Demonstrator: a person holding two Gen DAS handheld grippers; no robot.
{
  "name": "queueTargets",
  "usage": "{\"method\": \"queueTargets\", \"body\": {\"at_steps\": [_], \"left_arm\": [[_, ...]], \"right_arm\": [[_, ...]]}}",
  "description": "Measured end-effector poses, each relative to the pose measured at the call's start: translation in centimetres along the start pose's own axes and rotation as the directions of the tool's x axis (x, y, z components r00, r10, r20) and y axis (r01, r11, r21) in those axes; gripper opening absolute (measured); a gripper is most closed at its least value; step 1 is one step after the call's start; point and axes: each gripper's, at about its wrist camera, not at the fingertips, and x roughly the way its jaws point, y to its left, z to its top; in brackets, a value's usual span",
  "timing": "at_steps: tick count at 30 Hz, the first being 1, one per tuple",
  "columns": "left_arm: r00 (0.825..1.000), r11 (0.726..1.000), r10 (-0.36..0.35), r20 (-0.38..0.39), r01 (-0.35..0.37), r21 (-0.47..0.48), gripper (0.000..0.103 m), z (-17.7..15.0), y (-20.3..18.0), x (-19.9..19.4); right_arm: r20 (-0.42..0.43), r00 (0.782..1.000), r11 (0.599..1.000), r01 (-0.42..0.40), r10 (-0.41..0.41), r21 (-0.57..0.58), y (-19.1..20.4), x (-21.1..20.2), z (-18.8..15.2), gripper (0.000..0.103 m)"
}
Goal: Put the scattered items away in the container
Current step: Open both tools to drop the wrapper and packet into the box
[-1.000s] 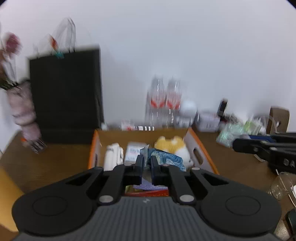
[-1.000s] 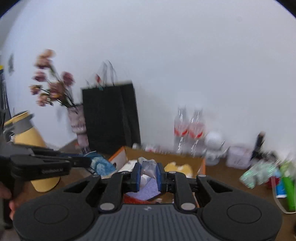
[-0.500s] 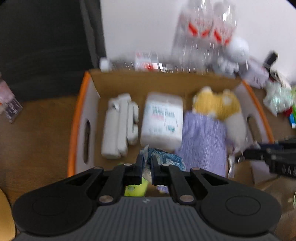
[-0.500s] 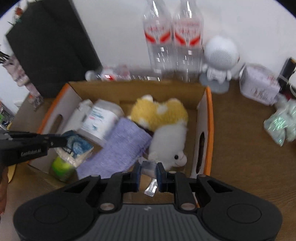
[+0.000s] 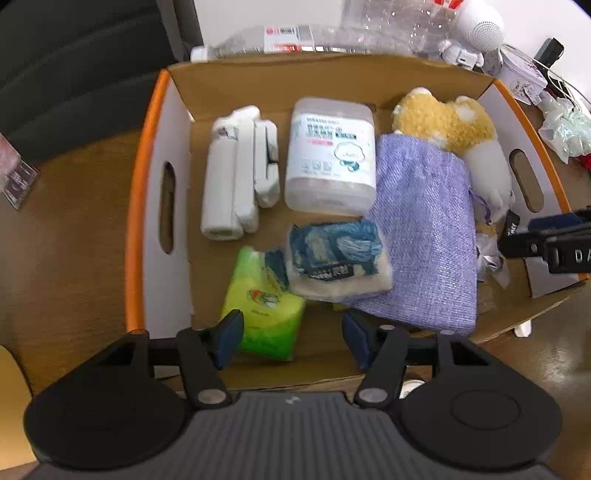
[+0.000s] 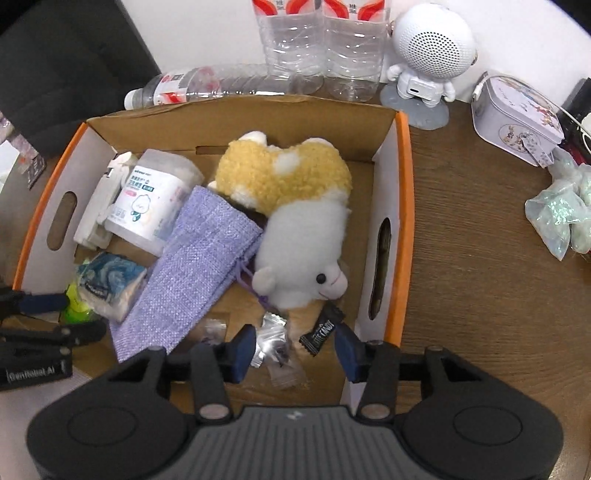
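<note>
While both tongs hang spread and empty over the cardboard box (image 5: 147, 155), left tongs (image 5: 291, 338) above a blue tissue pack (image 5: 338, 258), right tongs (image 6: 295, 349) above what looks like a crumpled foil wrapper (image 6: 271, 341).

A brown wooden table (image 6: 480, 295) meets a plain white wall (image 6: 192, 33) at the far edge (evenly lit throughout).
</note>
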Motion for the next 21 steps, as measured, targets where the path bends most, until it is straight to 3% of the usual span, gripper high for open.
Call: {"method": "queueTargets", "body": {"at_steps": [4,8,15,21], "left_arm": [[0.998,0.998,-0.060,0.004,0.060,-0.017,0.061,-0.5,0.1,-1.5],[0.999,0.999,-0.042,0.028,0.043,-0.026,0.062,-1.1,-0.3,-2.2],[0.999,0.999,-0.035,0.036,0.035,-0.016,0.062,-1.7,-0.7,-2.8],[0.998,1.000,-0.011,0.066,0.012,-0.015,0.071,-1.3,-0.4,-3.4]], "right_arm": [[-0.024,1.000,1.000,0.017,-0.018,-0.018,0.9,-0.3,-0.8,0.050],[-0.017,1.000,1.000,-0.003,0.003,0.008,1.2,-1.2,-1.5,0.057],[-0.026,1.000,1.000,0.011,-0.010,0.013,1.1,-1.1,-2.6,0.057],[-0.023,1.000,1.000,0.004,-0.003,0.021,1.2,-1.4,-3.0,0.056]]}}
